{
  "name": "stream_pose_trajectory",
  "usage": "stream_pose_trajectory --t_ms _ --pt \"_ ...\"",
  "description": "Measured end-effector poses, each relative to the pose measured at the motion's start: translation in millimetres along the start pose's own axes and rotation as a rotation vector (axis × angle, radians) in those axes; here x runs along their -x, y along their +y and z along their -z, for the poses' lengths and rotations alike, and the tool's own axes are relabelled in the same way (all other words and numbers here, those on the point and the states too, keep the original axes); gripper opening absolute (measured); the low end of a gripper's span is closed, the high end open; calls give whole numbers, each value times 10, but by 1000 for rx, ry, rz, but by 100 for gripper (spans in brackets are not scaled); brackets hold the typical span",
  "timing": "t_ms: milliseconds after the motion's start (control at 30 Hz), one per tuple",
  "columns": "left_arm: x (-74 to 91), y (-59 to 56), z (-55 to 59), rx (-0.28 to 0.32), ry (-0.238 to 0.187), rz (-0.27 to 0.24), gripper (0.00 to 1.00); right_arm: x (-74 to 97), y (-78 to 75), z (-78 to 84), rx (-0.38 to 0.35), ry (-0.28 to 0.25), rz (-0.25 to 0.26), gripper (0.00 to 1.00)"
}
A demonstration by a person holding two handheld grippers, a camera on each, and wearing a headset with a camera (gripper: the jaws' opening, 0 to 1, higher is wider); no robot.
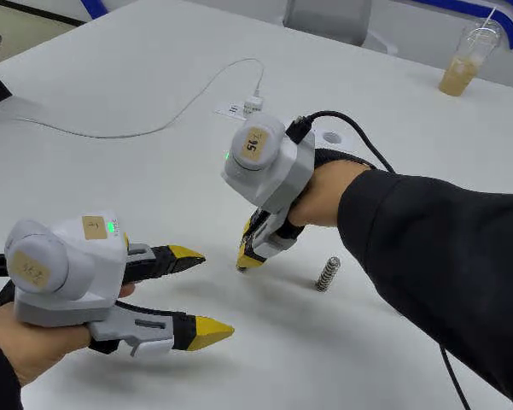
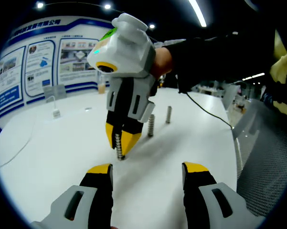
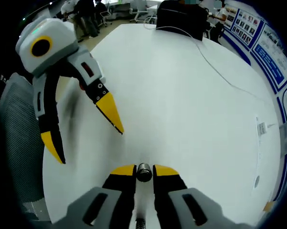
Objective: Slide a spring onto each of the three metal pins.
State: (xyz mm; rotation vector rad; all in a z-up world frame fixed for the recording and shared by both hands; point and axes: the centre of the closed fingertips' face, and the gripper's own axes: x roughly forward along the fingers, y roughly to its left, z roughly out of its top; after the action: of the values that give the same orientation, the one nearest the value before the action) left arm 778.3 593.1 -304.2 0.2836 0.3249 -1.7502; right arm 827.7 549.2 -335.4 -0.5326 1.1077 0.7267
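Note:
My right gripper (image 1: pixel 243 261) points down at the white table (image 1: pixel 154 179), shut on an upright coiled spring (image 2: pixel 118 147) whose lower end meets the tabletop. End-on, that spring (image 3: pixel 143 172) sits between the shut yellow fingertips of the right gripper (image 3: pixel 143 168). I cannot tell whether a pin is inside it. A spring-covered pin (image 1: pixel 328 273) stands just right of the gripper. Two such upright pins (image 2: pixel 151 125) (image 2: pixel 168 114) show behind the right gripper (image 2: pixel 120 142). My left gripper (image 1: pixel 212 292) hovers at the lower left, open and holding nothing; its jaws (image 2: pixel 148 168) face the held spring.
A white cable (image 1: pixel 154 120) runs across the far table to a plug (image 1: pixel 253 104). An iced drink cup (image 1: pixel 465 64) stands at the far right, a chair (image 1: pixel 329 17) behind it. A black cable (image 1: pixel 350 128) trails from the right gripper. The table's edge (image 2: pixel 231 133) lies right.

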Motion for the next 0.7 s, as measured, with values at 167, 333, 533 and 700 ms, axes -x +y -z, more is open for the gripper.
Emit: stream_pose_trajectory --t_ms 167,333,533,700 --pt "-5 -3 -6 -2 1 0 60 31 -11 9 -3 -6 5 17" --pt "-5 -3 -14 -4 0 -1 60 61 -24 27 -11 -14 10 24" --pt "-8 -6 -19 -5 1 -1 60 108 -28 37 -32 -33 11 29" --pt "-10 -3 -27 -4 2 -2 60 141 -47 87 -45 -40 20 34"
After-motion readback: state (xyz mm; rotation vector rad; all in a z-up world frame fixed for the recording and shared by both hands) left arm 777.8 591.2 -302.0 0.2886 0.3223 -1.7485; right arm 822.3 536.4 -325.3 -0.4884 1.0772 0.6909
